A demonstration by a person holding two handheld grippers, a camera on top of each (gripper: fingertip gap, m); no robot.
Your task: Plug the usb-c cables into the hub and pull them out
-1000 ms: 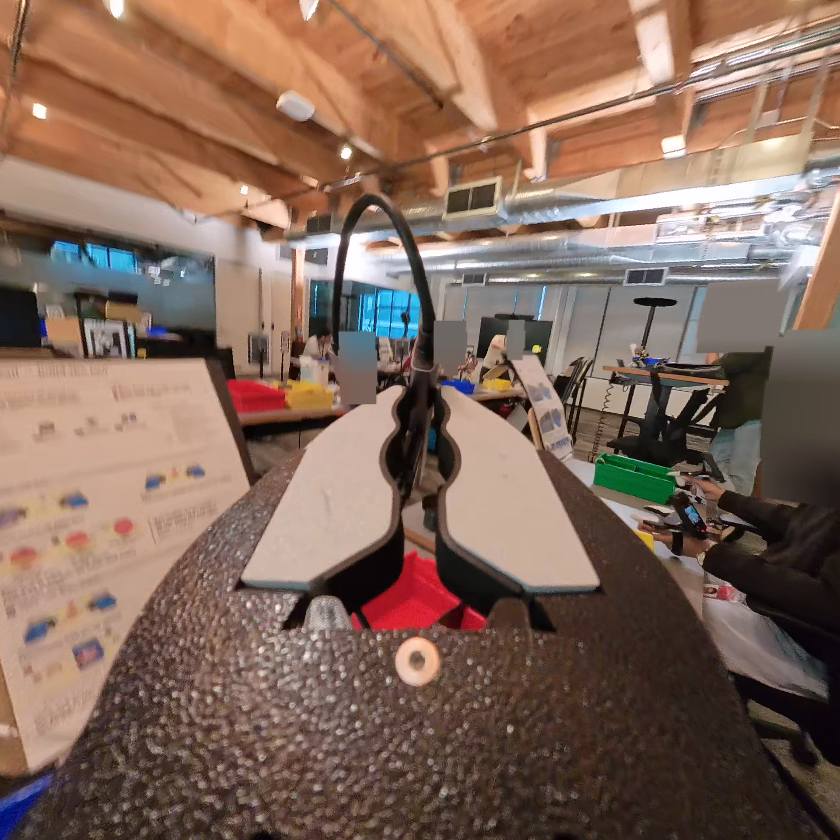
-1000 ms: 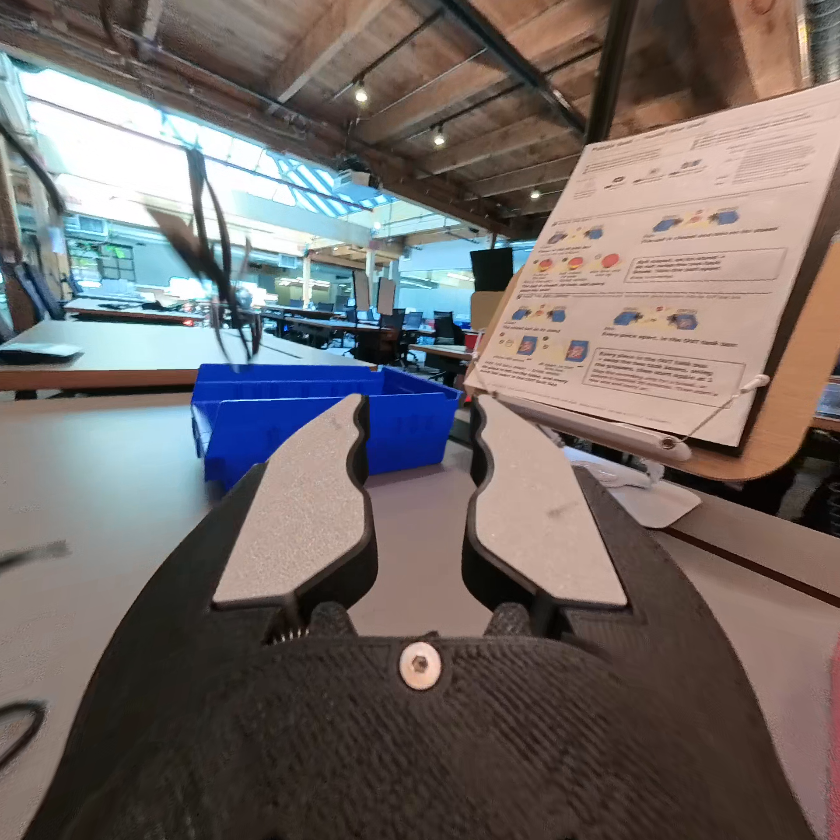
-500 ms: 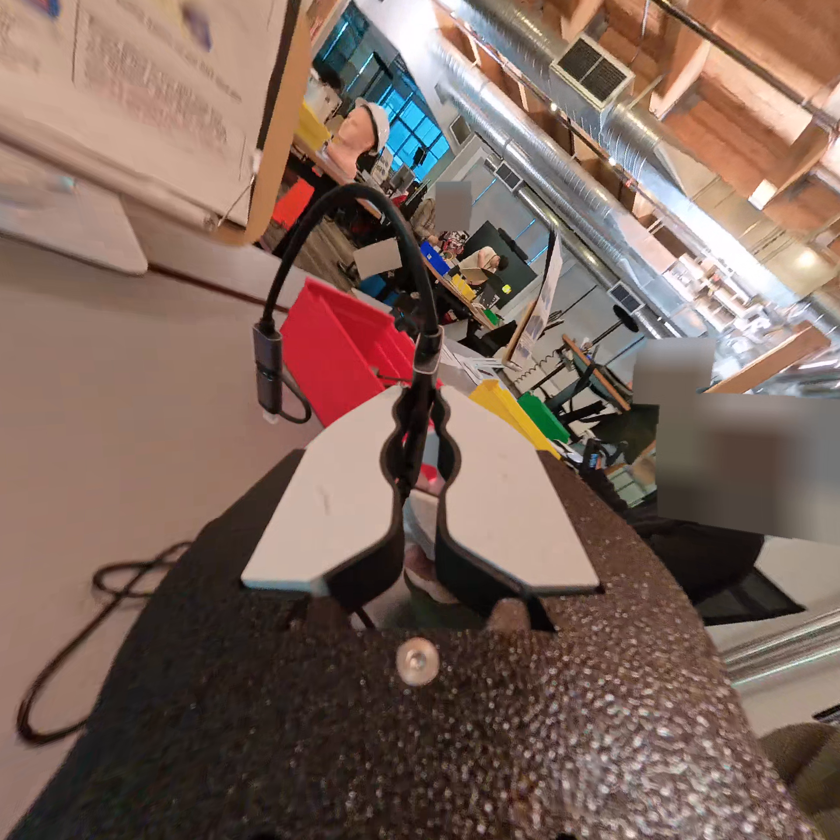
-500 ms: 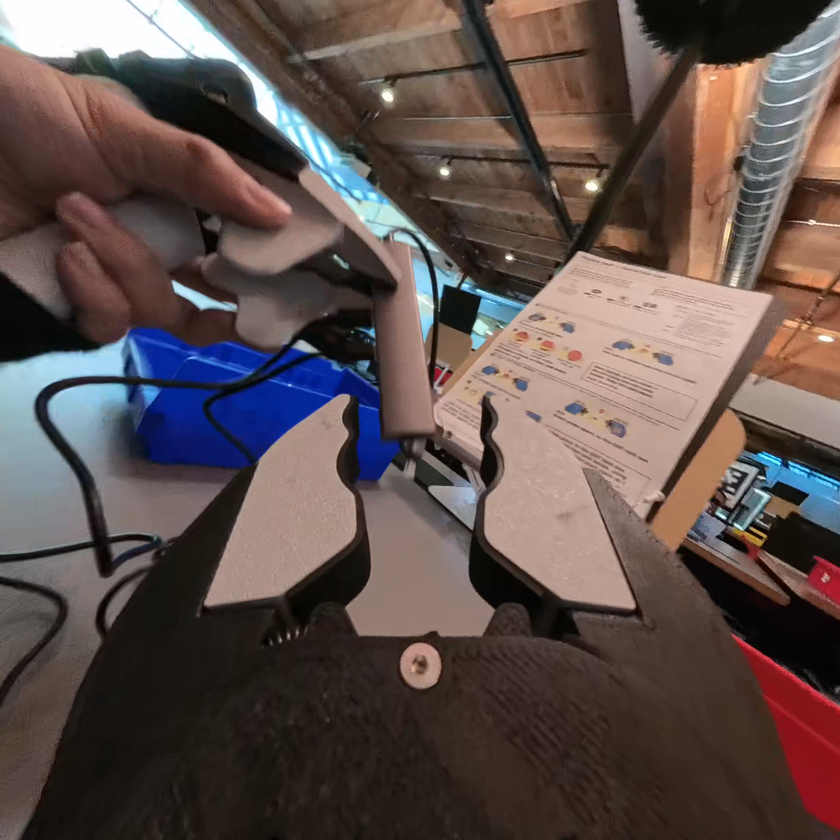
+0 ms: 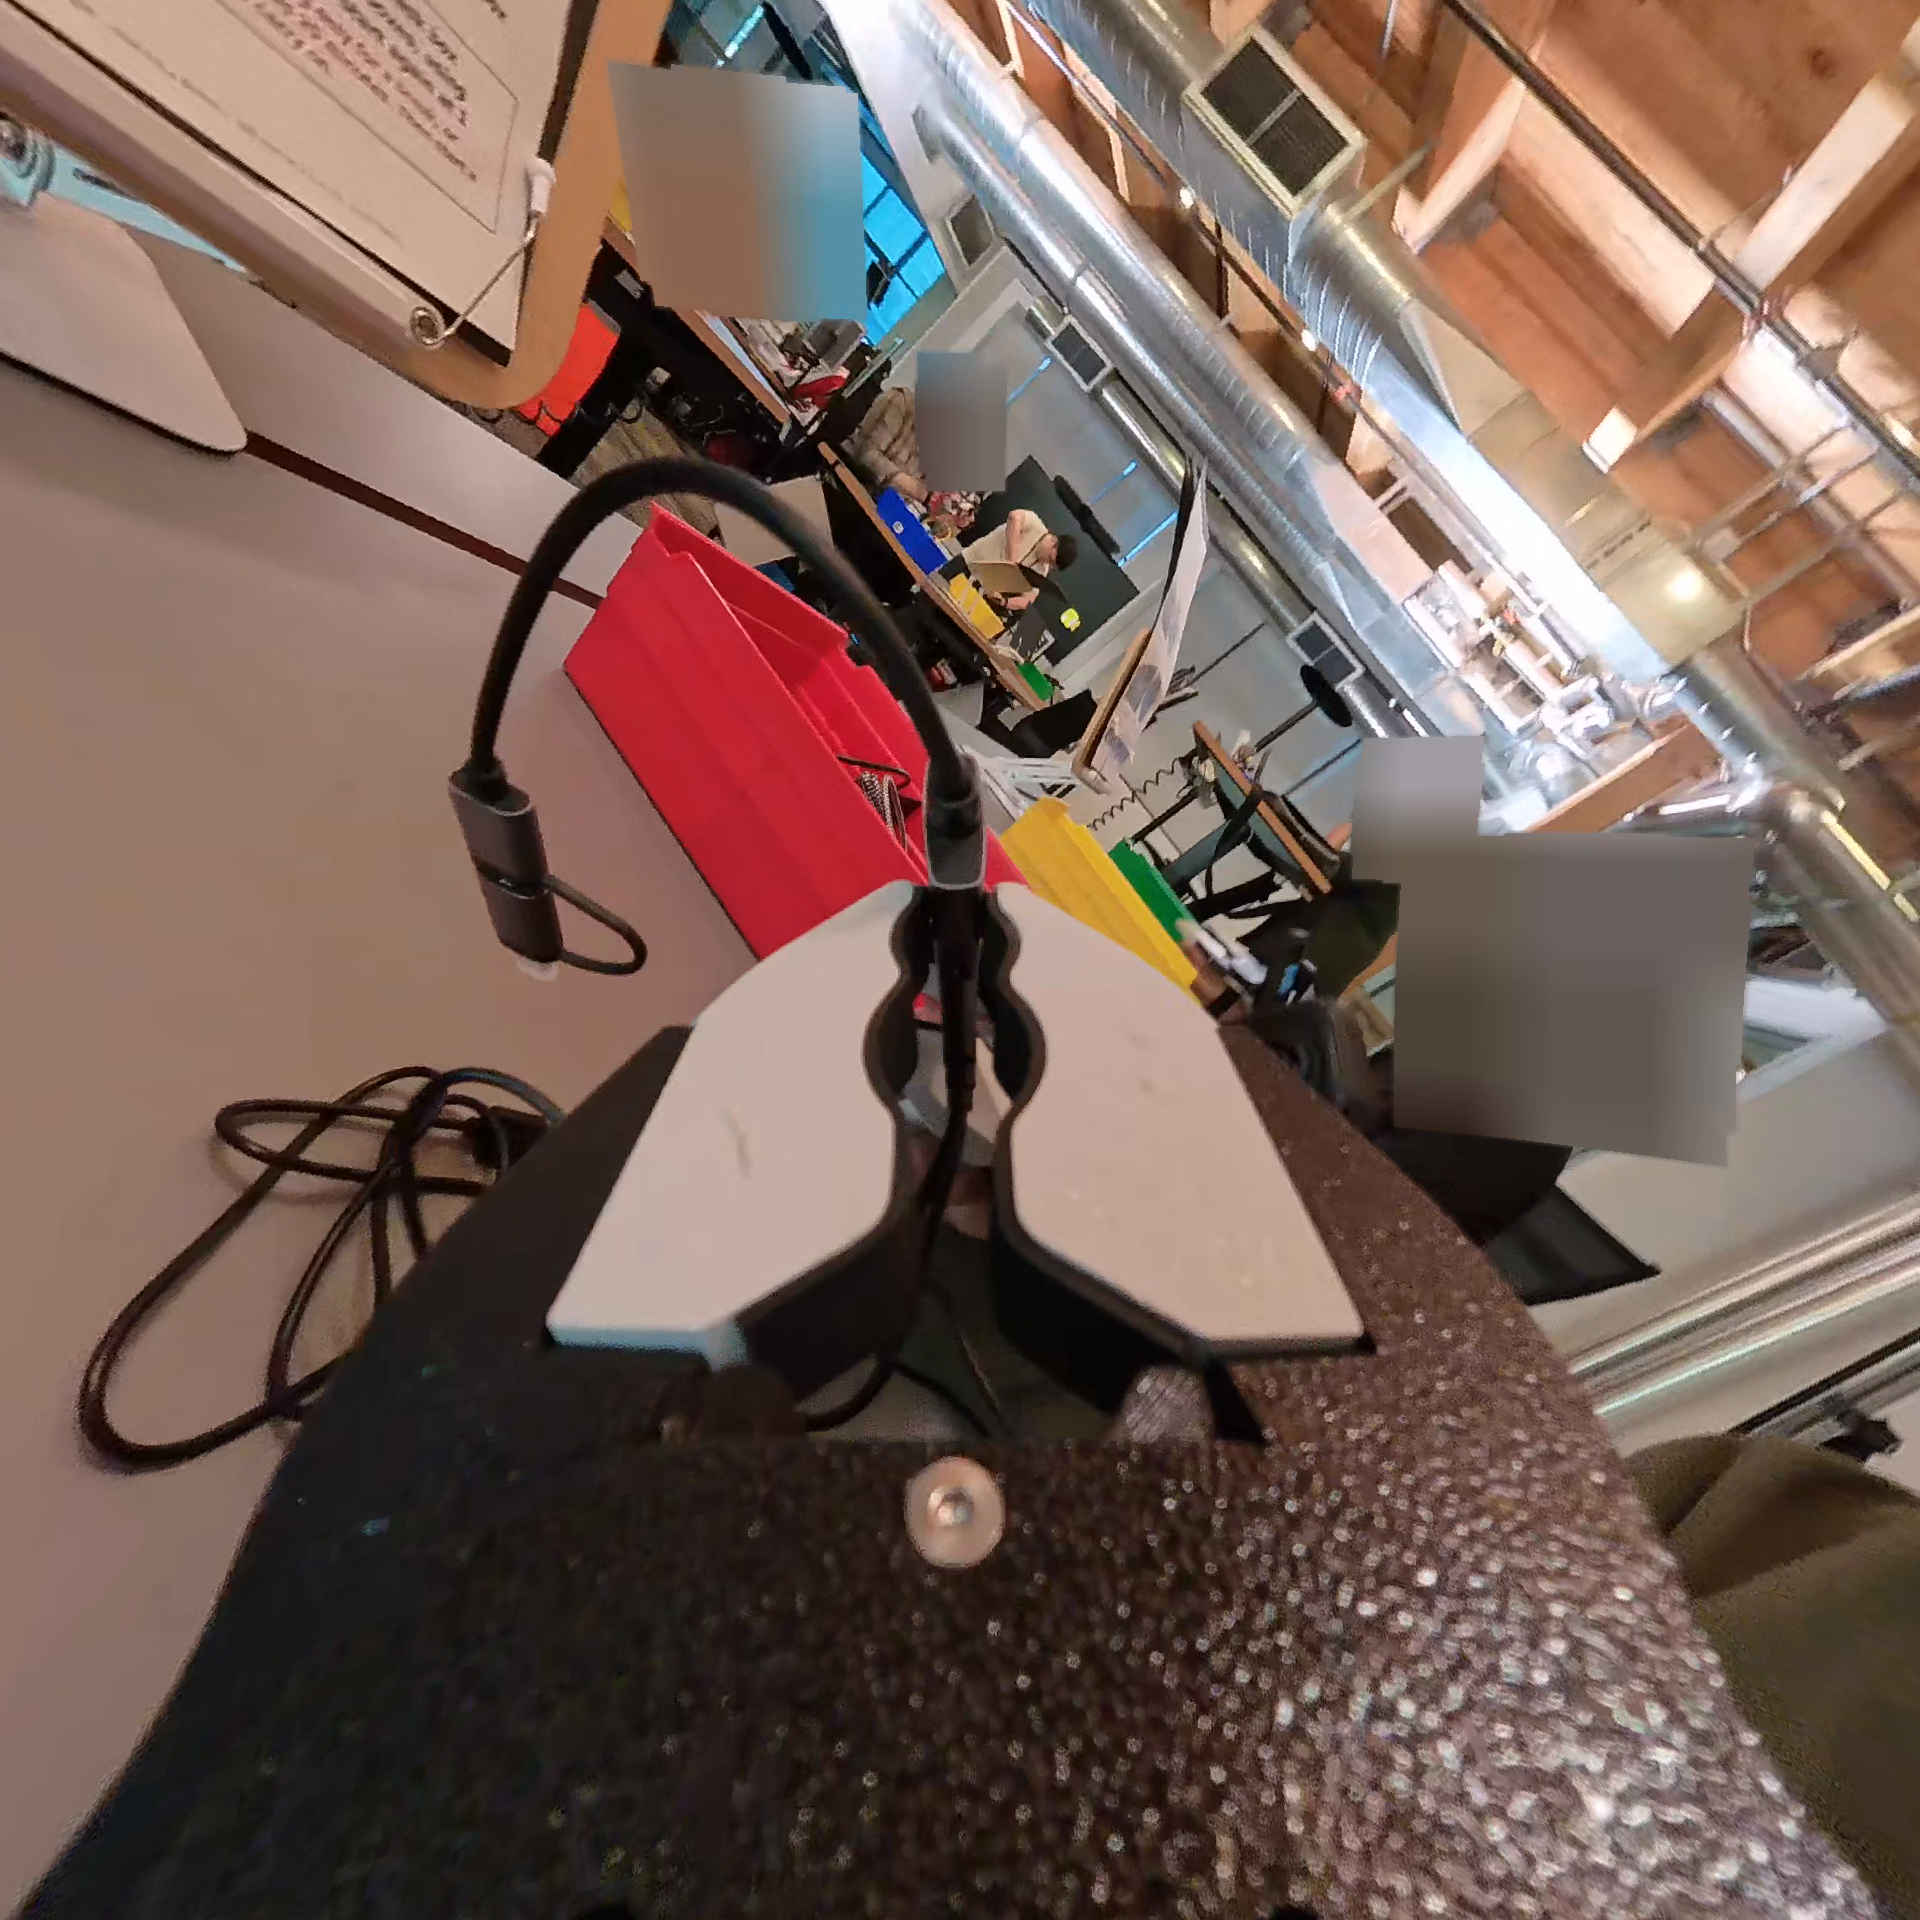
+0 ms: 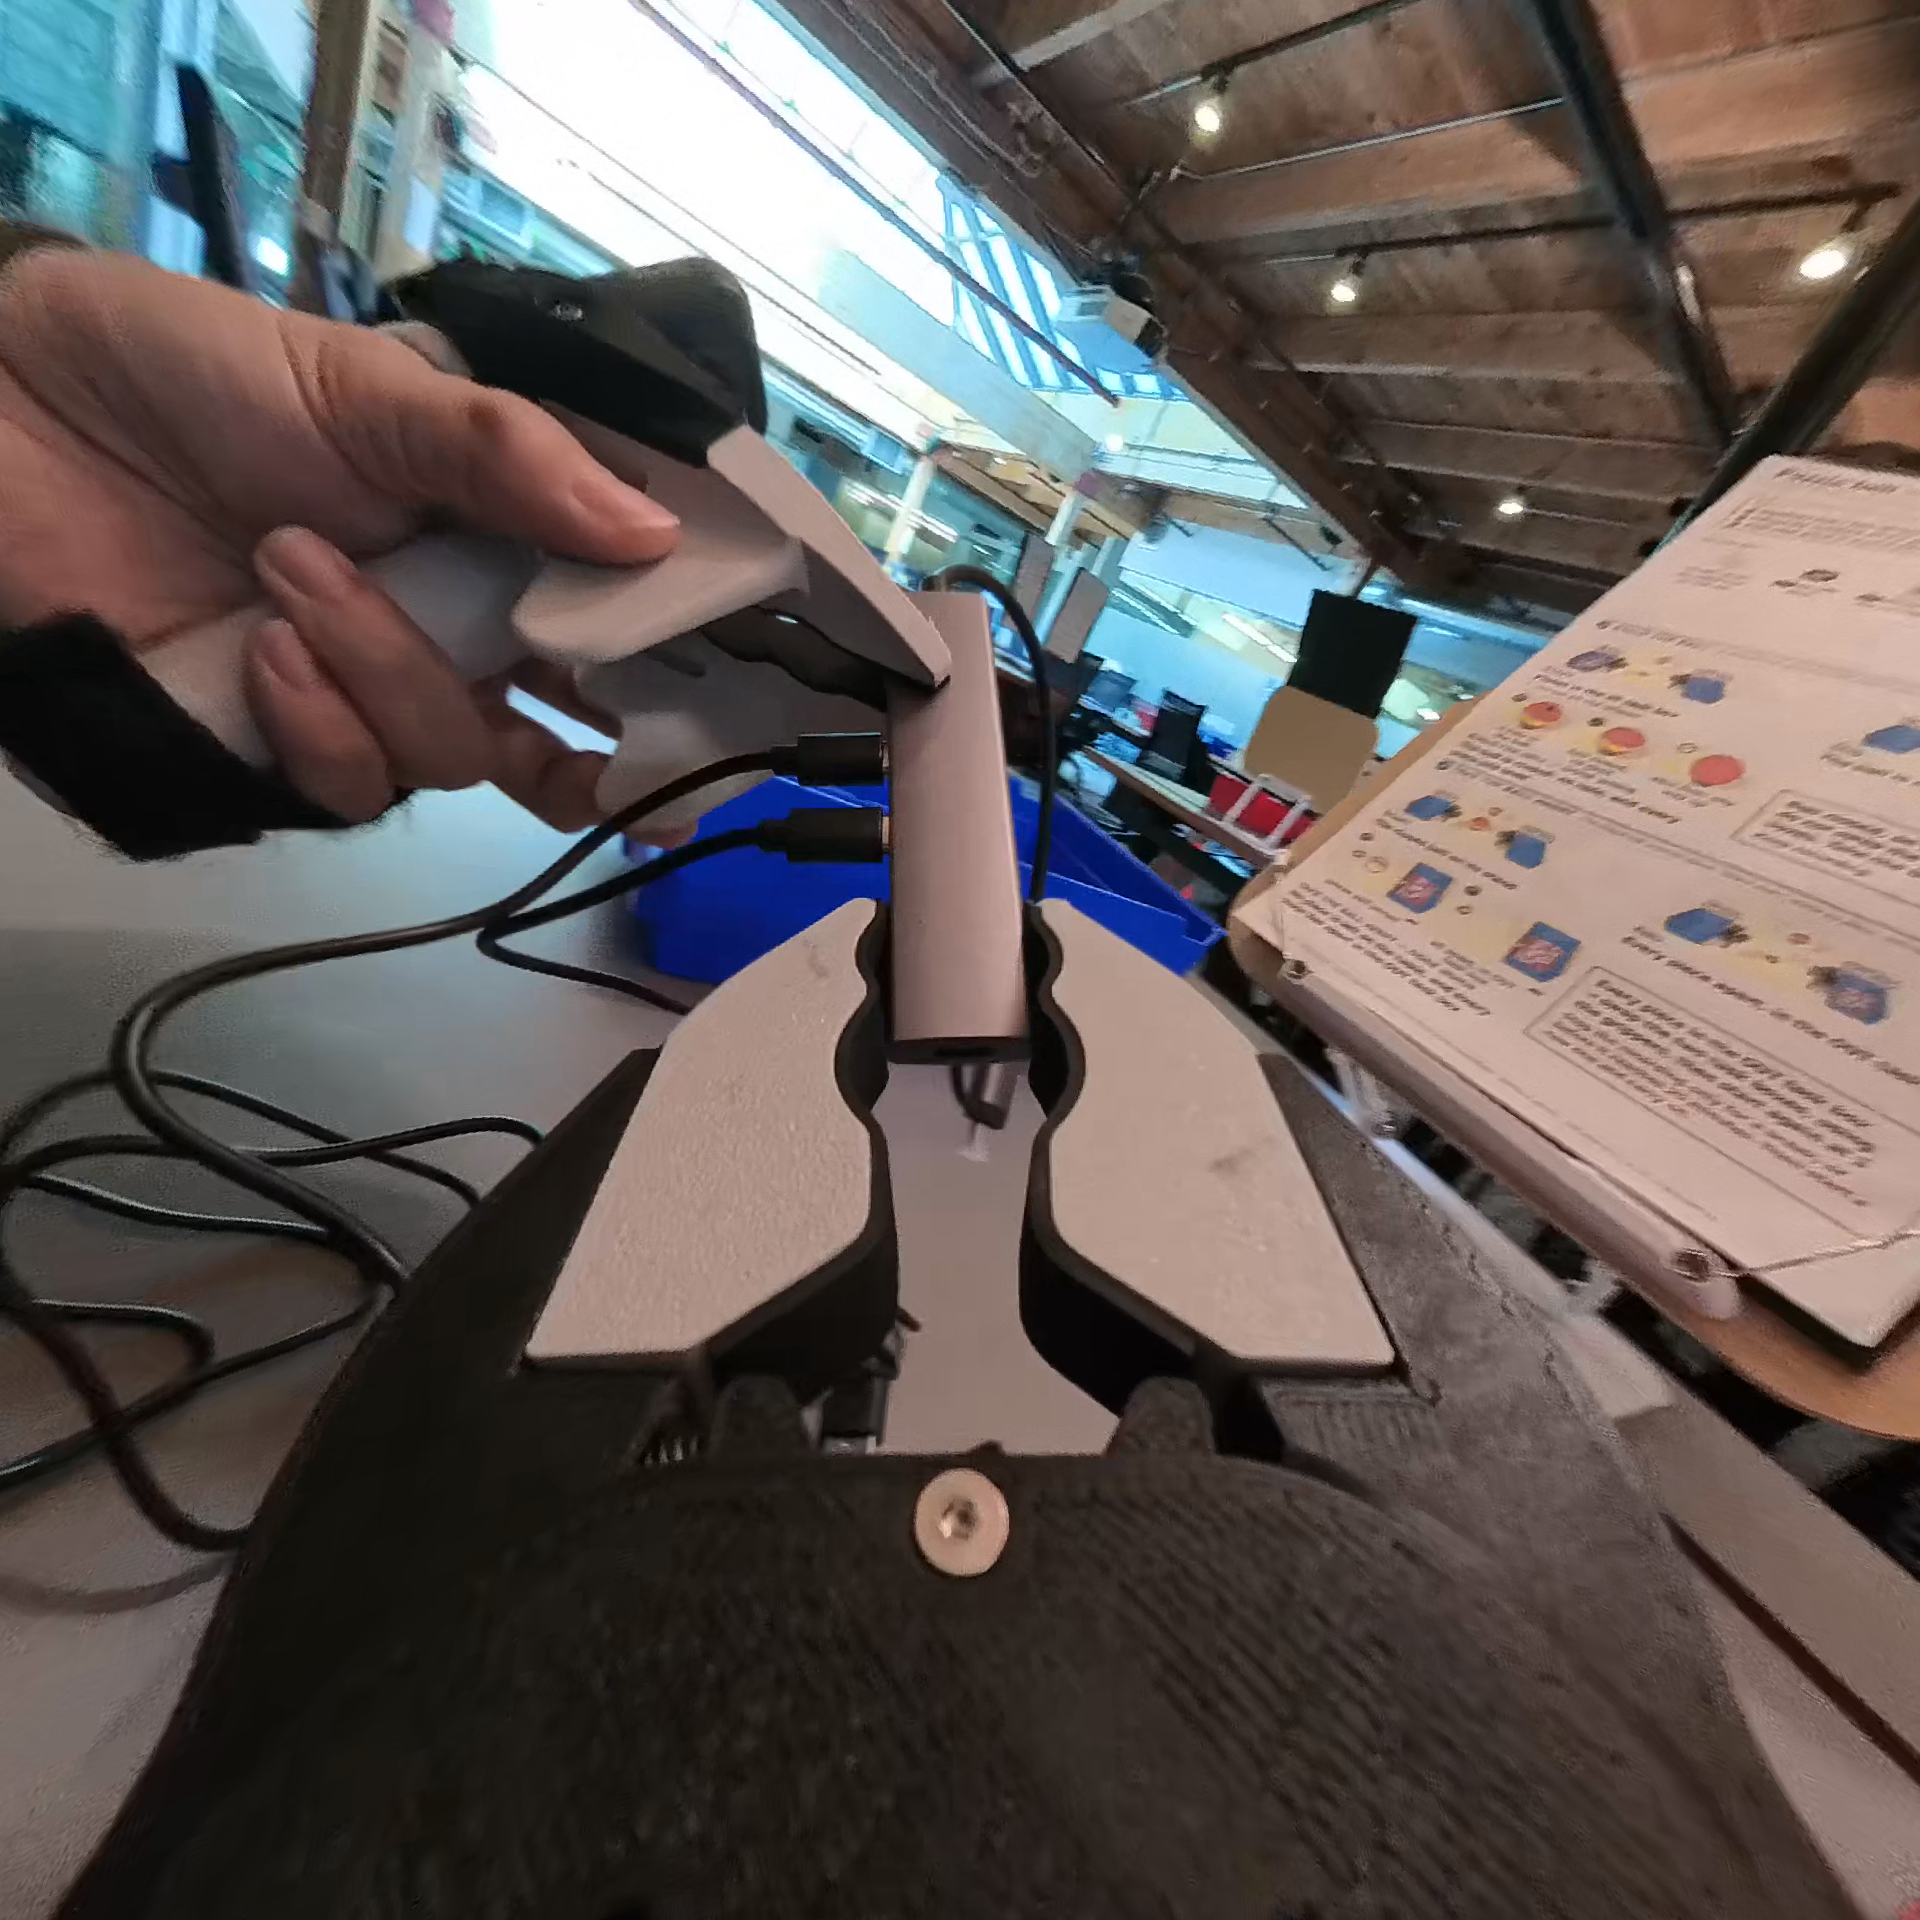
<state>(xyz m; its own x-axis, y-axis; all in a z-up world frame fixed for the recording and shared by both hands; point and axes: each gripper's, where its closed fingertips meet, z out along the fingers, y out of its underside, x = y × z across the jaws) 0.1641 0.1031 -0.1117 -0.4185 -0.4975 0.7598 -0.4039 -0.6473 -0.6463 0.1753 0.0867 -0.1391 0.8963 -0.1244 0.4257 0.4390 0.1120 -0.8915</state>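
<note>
A slim grey hub stands upright in the air, held at both ends. My left gripper, held by a hand, is shut on its upper part. My right gripper is shut on its lower end. Two black usb-c plugs sit in the hub's left side, one above the other, and their cables trail down to the table. In the left wrist view my left gripper pinches the hub edge-on. The hub's own short cable arches over, and its plug hangs free.
Loose black cables lie coiled on the grey table. A blue bin stands behind the hub. An instruction board leans at the right. A red bin and a yellow bin stand at the table's far side. Across from one pair of fingers to the other is roughly 4 cm.
My left gripper swung the hub across to my right gripper. The right gripper's jaws, open half a second ago, have closed on the hub's lower end.
</note>
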